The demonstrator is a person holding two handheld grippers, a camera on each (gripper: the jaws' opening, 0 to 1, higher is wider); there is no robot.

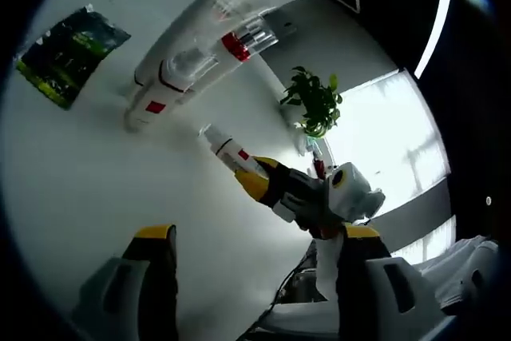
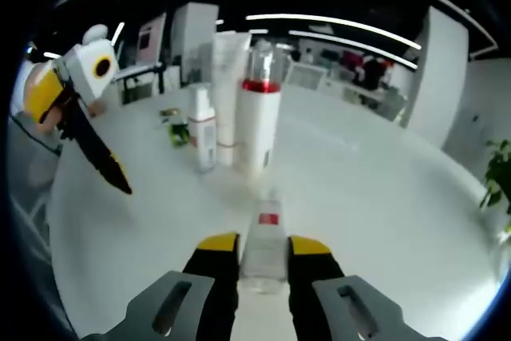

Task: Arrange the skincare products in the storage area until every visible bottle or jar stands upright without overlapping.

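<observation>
Right hand-held gripper [image 2: 263, 251] sits lowest in the right gripper view, yellow-tipped jaws narrowed onto a small clear bottle [image 2: 264, 237] with a red label; bottle lies between the jaws, pointing away along them, low over the white surface [image 2: 383, 197]; in the left gripper view the same right hand-held gripper [image 1: 257, 177] comes in from the right, holding that small bottle [image 1: 226, 148] by one end, the other end pointing toward the standing group; bottle looks tilted, not upright; cannot tell whether it touches the surface.

Left hand-held gripper [image 1: 255, 237] in its own view has jaws wide apart, nothing between them; seen in the right gripper view at left [image 2: 100, 153], dark jaws with yellow tips, raised over the surface, well apart from the bottles.

Standing group beyond the held bottle — three items close together, upright: a white tube [image 2: 230, 85] at the back; a white bottle with red band and clear cap [image 2: 259, 109] just beside it; a shorter white bottle [image 2: 203, 129] in front left; touching or just apart, cannot tell; the left gripper view shows the group [image 1: 192, 61] too.

Green packet [image 1: 68, 53] lies flat on the surface, apart from the group; potted plant [image 1: 314, 101] near the surface's far edge.
</observation>
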